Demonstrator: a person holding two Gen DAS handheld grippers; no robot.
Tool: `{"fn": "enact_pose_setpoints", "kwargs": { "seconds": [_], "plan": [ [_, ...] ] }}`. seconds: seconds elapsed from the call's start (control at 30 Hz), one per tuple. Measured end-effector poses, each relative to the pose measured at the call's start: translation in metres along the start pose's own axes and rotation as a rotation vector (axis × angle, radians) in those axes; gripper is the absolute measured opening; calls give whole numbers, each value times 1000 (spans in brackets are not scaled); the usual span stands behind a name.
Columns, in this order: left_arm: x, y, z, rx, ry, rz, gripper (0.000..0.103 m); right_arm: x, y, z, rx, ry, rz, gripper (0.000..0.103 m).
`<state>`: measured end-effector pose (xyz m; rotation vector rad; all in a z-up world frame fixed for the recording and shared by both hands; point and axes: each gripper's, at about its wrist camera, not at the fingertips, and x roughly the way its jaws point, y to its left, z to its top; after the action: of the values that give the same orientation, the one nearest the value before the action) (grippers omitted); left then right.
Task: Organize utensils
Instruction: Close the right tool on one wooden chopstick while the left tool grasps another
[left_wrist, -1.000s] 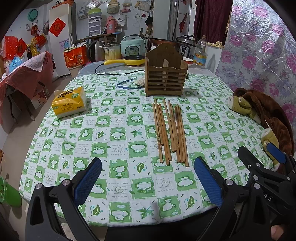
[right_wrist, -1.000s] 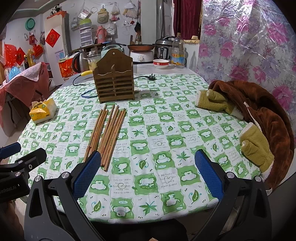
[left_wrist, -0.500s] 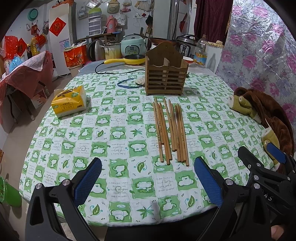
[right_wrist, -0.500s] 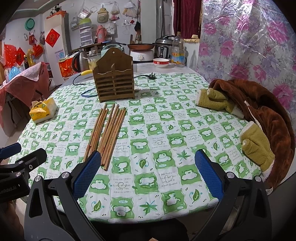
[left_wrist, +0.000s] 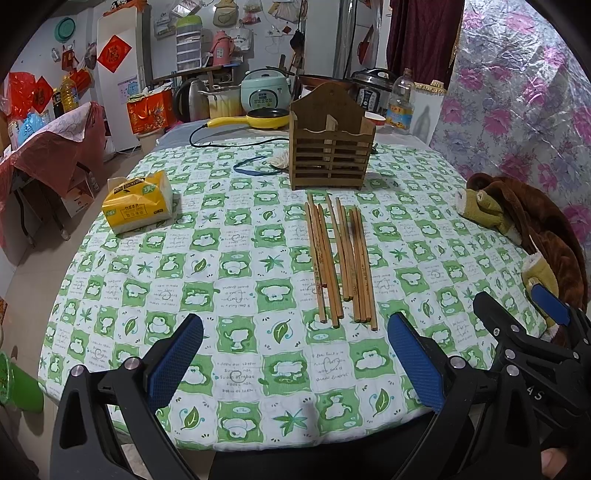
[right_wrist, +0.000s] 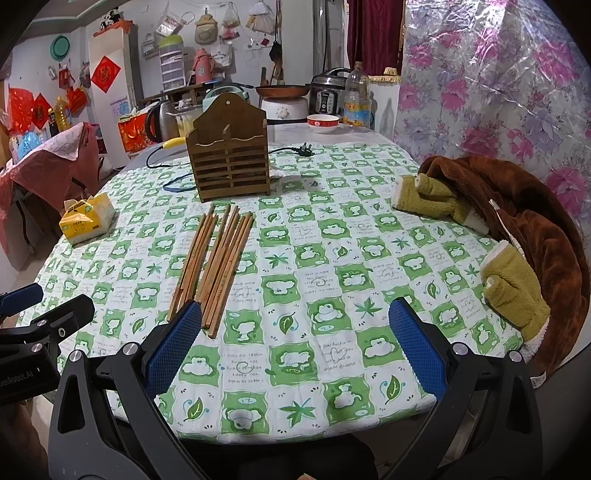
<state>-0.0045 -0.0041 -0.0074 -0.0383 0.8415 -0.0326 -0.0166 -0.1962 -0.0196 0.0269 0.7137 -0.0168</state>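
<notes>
Several wooden chopsticks (left_wrist: 340, 258) lie side by side in the middle of the round table, seen also in the right wrist view (right_wrist: 214, 262). A brown slatted wooden holder (left_wrist: 330, 147) stands upright just beyond their far ends; it also shows in the right wrist view (right_wrist: 231, 162). My left gripper (left_wrist: 295, 354) is open and empty above the table's near edge, just short of the chopsticks. My right gripper (right_wrist: 291, 347) is open and empty, to the right of the chopsticks' near ends. Each gripper shows at the edge of the other's view.
A yellow tissue pack (left_wrist: 138, 201) lies at the left. A brown and olive fleece coat (right_wrist: 517, 229) drapes over the table's right edge. A blue cord (left_wrist: 255, 166), a yellow pan (left_wrist: 266, 120), cookers and a bowl (right_wrist: 323, 122) sit at the back.
Both views have crept slightly forward toward the table. The chopsticks and holder have not moved. Both grippers stay open.
</notes>
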Motion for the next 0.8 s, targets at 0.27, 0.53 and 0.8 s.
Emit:
{"fn": "enact_pose_setpoints", "kwargs": {
  "seconds": [0.27, 0.53, 0.8],
  "plan": [
    [12, 5, -3, 22, 7, 12, 98, 8, -1, -2, -11, 16, -5, 97],
    [57, 35, -4, 34, 85, 55, 98, 36, -7, -7, -40, 67, -3, 97],
    [100, 36, -5, 61, 150, 54, 98, 65, -13, -11, -25, 139, 18, 97]
  ]
}}
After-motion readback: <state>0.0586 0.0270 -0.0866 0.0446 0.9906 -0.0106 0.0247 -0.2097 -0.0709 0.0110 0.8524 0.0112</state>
